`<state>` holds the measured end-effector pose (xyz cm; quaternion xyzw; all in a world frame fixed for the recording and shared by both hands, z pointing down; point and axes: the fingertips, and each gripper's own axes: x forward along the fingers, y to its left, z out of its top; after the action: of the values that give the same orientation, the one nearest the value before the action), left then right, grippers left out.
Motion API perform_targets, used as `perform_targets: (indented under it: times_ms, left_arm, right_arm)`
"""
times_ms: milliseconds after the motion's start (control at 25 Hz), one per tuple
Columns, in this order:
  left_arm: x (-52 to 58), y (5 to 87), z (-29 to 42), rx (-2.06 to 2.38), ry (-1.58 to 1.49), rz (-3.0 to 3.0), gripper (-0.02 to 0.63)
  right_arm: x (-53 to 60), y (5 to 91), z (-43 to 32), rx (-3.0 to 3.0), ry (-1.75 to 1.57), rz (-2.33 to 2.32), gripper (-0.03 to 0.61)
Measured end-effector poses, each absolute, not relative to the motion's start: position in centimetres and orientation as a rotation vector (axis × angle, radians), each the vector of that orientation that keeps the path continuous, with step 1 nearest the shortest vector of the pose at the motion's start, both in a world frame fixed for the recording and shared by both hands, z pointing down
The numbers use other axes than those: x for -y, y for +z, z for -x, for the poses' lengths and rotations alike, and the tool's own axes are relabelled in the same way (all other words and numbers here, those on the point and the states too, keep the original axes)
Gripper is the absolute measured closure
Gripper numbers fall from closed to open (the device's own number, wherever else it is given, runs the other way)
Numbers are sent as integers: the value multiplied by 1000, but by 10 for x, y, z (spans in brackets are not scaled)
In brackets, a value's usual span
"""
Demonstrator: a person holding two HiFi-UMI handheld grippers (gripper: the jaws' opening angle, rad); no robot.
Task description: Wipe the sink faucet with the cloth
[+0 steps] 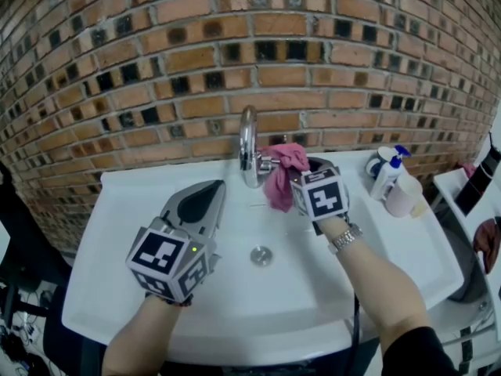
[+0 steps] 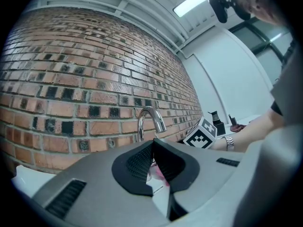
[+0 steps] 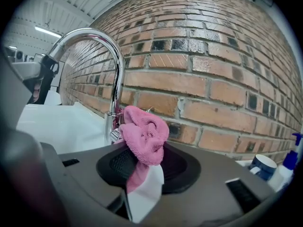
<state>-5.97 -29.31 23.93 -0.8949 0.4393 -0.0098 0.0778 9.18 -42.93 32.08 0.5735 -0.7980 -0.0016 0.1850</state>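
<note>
So, the pink cloth (image 3: 144, 136) is clamped between the jaws of the right gripper (image 1: 300, 180) and bunched up against the lower part of the faucet (image 1: 248, 143), at the back of the white sink (image 1: 117, 233). Meanwhile the left gripper (image 1: 210, 196) is held fully closed, nothing pinched, over the sink just left of the faucet.

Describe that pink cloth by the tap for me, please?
The pink cloth looks like soft, fuzzy terry, bunched into a crumpled wad. It is pinched between the fingers of the right gripper, a tail hanging down, and it seems to press against the lower stem of the chrome faucet.
</note>
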Motion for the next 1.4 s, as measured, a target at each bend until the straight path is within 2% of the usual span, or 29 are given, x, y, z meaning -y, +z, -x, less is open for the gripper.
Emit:
perform_targets:
  times_ms: [1040, 1400]
  left_arm:
    - [296, 242, 62, -1330, -46, 2679, 606]
    - [292, 239, 65, -1331, -23, 2679, 606]
  right_arm:
    - [453, 263, -95, 2307, -178, -1708, 448]
    - [445, 232, -72, 2447, -185, -1645, 446]
